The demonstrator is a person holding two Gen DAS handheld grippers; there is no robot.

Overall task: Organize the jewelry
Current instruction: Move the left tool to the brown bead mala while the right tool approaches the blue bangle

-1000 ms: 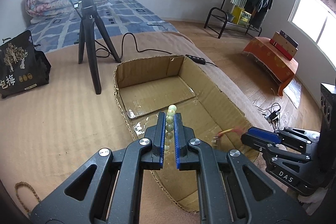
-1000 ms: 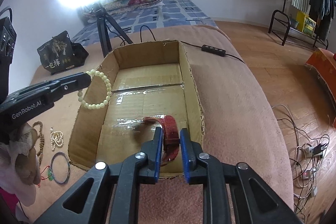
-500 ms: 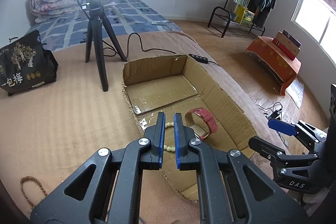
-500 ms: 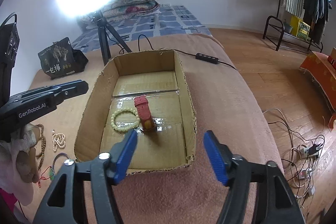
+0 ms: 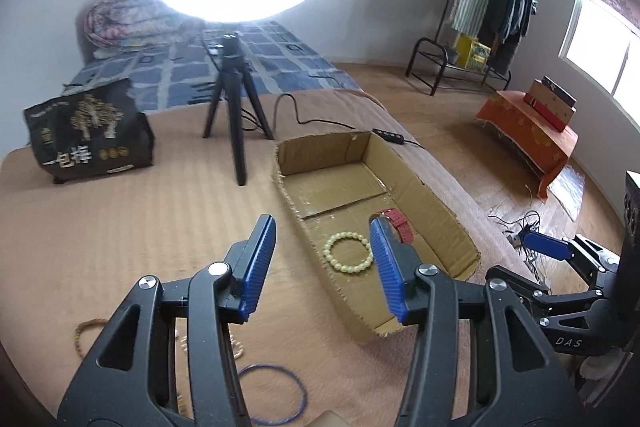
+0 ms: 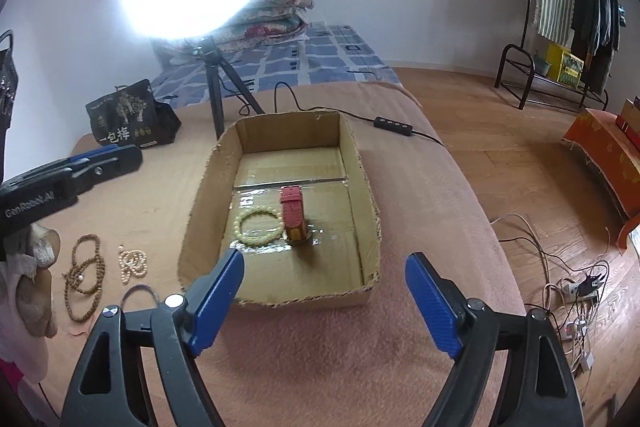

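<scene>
Cardboard box (image 6: 366, 187): brown. Beaded bracelet (image 6: 258, 227): pale cream. Watch strap (image 6: 292, 213): red. Bangle (image 5: 276, 393): blue. Bag (image 6: 124, 115): black, gold tree print. Bedspread (image 6: 332, 55): blue-grey checks.

The shallow brown cardboard box (image 6: 362, 163) is open from above, its far half bare; a pale bead bracelet (image 6: 258, 227) and upright red watch strap (image 6: 293, 213) fill the middle (touching, or nearly); the black ring-light tripod (image 6: 216, 95) stands just behind its left corner.
</scene>
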